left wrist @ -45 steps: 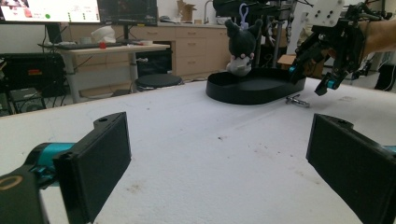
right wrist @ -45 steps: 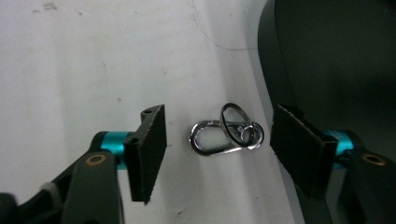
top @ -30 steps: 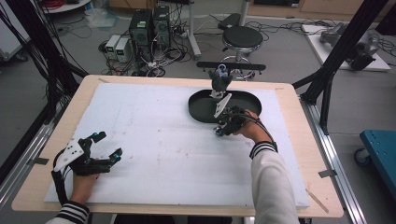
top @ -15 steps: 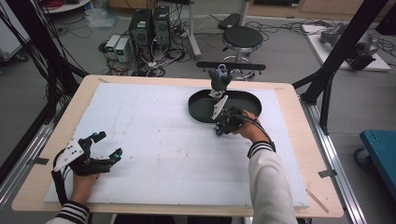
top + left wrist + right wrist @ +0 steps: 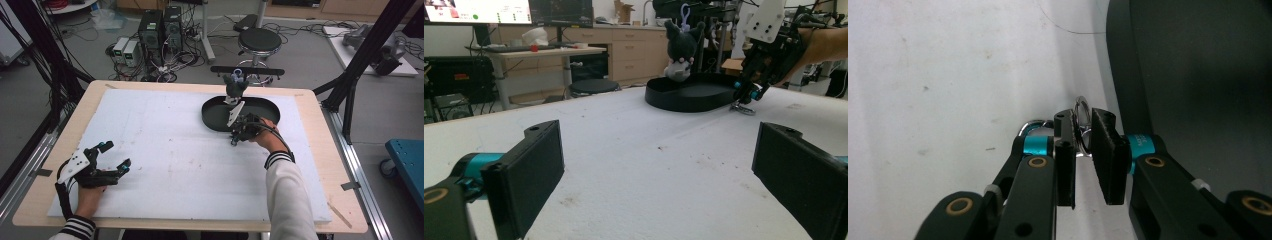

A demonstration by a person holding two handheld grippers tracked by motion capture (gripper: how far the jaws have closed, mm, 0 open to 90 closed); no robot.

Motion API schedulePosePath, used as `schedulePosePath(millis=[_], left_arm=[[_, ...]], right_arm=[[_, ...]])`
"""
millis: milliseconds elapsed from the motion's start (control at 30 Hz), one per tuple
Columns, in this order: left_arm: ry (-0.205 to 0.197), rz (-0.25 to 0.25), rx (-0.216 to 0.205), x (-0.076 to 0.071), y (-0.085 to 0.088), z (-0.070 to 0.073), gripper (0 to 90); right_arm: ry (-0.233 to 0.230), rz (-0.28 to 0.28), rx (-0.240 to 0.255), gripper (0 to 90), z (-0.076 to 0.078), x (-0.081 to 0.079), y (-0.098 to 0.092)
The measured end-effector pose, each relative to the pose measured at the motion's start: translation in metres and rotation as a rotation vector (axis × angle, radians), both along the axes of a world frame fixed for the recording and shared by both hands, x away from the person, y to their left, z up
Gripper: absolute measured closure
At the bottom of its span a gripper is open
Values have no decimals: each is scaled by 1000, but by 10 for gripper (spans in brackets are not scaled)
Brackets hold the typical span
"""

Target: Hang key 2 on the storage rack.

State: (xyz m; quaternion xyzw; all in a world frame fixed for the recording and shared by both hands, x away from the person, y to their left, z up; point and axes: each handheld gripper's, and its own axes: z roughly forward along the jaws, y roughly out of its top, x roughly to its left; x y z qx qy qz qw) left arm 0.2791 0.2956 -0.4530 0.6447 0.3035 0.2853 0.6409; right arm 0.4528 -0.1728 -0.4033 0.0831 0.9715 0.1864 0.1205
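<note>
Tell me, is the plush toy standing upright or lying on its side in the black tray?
Upright. The dark plush toy sits at the far edge of the black tray, ears and keychain loop pointing up.

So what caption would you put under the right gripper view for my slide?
The right gripper has just been closing its fingers around a metal key ring beside the black tray.

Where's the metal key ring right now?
The metal key ring sits between the right gripper's jaws on the white table cover, just left of the black tray in the right gripper view.
</note>
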Motion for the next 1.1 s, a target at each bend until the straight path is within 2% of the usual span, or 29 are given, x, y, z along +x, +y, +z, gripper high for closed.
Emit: schedulePosePath(millis=[800, 1100], left_arm=[[0, 1, -1, 0, 0, 0, 68], [-1, 1, 0, 0, 0, 0, 68]], right_arm=[[2, -18, 28, 873, 0, 5, -1], [35, -41, 50, 886, 1, 6, -2]])
